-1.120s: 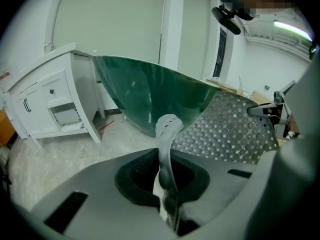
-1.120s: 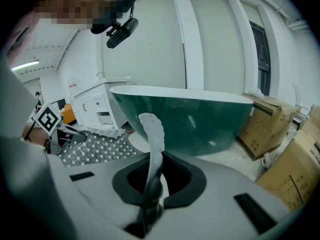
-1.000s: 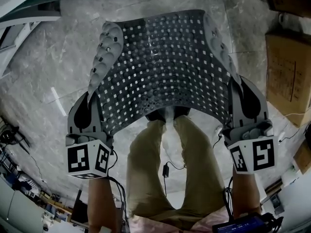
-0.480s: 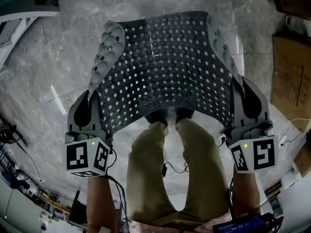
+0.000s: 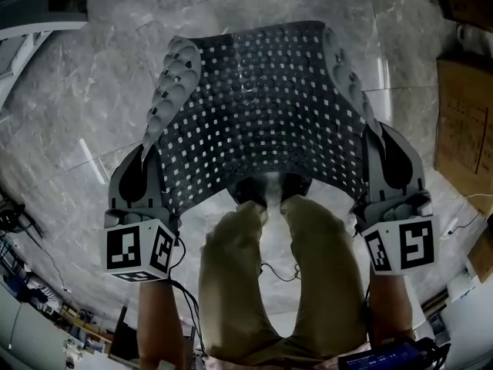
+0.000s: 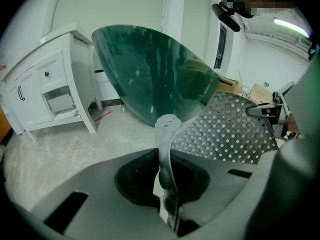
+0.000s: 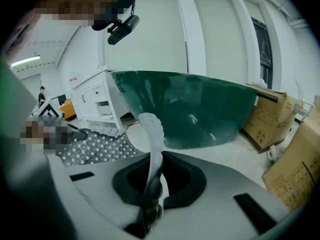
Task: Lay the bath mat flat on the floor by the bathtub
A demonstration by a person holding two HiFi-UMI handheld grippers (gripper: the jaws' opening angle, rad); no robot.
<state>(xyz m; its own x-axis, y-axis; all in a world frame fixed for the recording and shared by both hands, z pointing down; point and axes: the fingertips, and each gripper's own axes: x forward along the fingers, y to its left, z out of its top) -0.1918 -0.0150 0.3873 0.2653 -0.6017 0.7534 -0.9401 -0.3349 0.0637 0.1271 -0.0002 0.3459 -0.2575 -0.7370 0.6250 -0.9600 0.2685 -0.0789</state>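
The bath mat (image 5: 262,106) is dark grey rubber with rows of small square holes and pale bumped side edges. In the head view it hangs stretched between both grippers above the marble floor (image 5: 77,129). My left gripper (image 5: 148,160) is shut on the mat's left edge, and my right gripper (image 5: 379,149) is shut on its right edge. The left gripper view shows the clamped edge (image 6: 166,149) standing up between the jaws, with the dark green bathtub (image 6: 150,74) beyond it. In the right gripper view the mat's edge (image 7: 151,144) rises before the bathtub (image 7: 195,109).
A white cabinet (image 6: 45,89) stands left of the tub. Cardboard boxes (image 5: 462,114) line the right side and show again as boxes (image 7: 272,116) beside the tub. The person's legs (image 5: 277,268) are below the mat's near edge. Cables and clutter lie at bottom left (image 5: 31,314).
Both grippers keep their hold on the mat. The mat has shifted slightly down in the view, and the person's legs have moved a little forward under it.
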